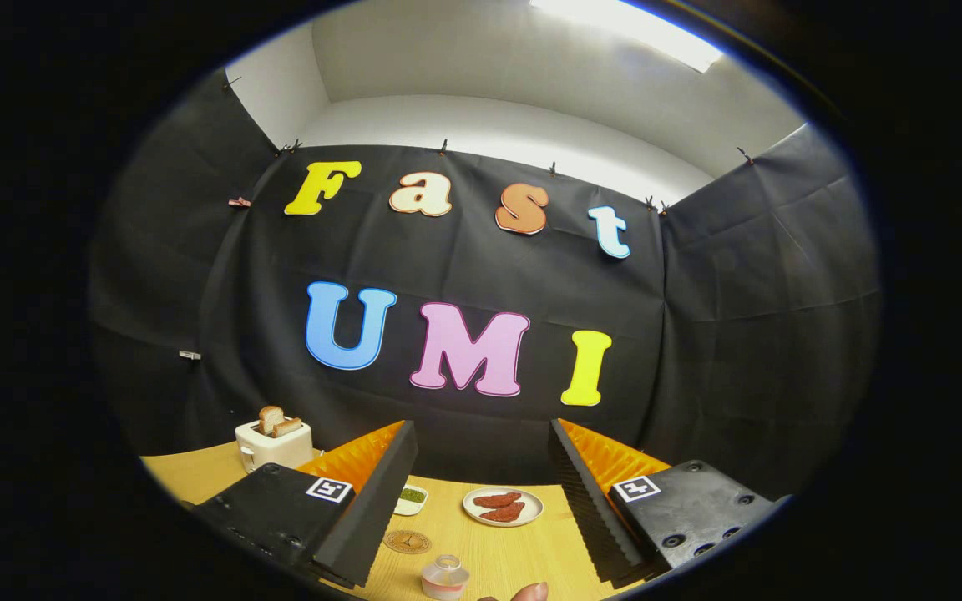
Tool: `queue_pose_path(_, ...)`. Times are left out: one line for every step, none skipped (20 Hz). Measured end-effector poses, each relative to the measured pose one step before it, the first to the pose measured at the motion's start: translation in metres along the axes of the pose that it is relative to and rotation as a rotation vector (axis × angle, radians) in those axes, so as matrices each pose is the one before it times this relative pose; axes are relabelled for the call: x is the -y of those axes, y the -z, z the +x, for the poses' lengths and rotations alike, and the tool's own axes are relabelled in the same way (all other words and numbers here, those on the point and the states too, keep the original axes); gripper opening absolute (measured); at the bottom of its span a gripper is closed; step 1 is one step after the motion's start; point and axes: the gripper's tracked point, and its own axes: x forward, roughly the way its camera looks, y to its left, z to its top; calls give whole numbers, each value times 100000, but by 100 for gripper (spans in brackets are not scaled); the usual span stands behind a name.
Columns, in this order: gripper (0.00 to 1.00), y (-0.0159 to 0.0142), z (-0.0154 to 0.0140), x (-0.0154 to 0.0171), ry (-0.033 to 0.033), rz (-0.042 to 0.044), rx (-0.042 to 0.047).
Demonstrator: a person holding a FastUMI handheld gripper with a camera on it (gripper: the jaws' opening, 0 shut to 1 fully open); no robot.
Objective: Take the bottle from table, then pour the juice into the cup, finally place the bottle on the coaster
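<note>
My gripper [481, 430] is open, with a wide gap and nothing between its fingers. It is held high and tilted up toward the booth's wall. Low down in the gap, on the wooden table [489, 555], stands a small clear vessel [445, 576] with reddish liquid at its bottom; I cannot tell whether it is the bottle or the cup. A round brown coaster [407, 542] lies just beyond it, close to the left finger [372, 501]. A person's fingertip [529, 593] shows to the right of the vessel.
A white plate [503, 506] with red pieces lies further back between the fingers. A small dish [411, 497] of something green sits by the left finger. A white toaster [274, 442] with bread stands at the back left.
</note>
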Motion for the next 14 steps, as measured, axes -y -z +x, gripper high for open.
queue_pose_path(97,191,-54,-12,169,472,144)
queue_pose_path(97,211,22,-116,-124,794,86)
queue_pose_path(97,230,8,-163,-241,830,-16)
queue_pose_path(97,339,-24,-165,-341,848,-365)
queue_pose_path(97,448,-63,-169,-515,903,-302)
queue_pose_path(97,502,-45,-242,-599,613,-515)
queue_pose_path(97,608,-59,-220,-753,-46,-357)
queue_pose_path(97,598,-132,-117,-591,-956,-234)
queue_pose_path(97,629,12,-94,-874,-1768,-129)
queue_pose_path(97,656,61,42,-191,-1199,-360)
queue_pose_path(97,747,4,-9,-988,493,-978)
queue_pose_path(97,788,86,-182,-427,1744,-1320)
queue_pose_path(97,738,-42,-96,-286,2031,-1331)
queue_pose_path(97,870,-18,-56,-196,1837,-1109)
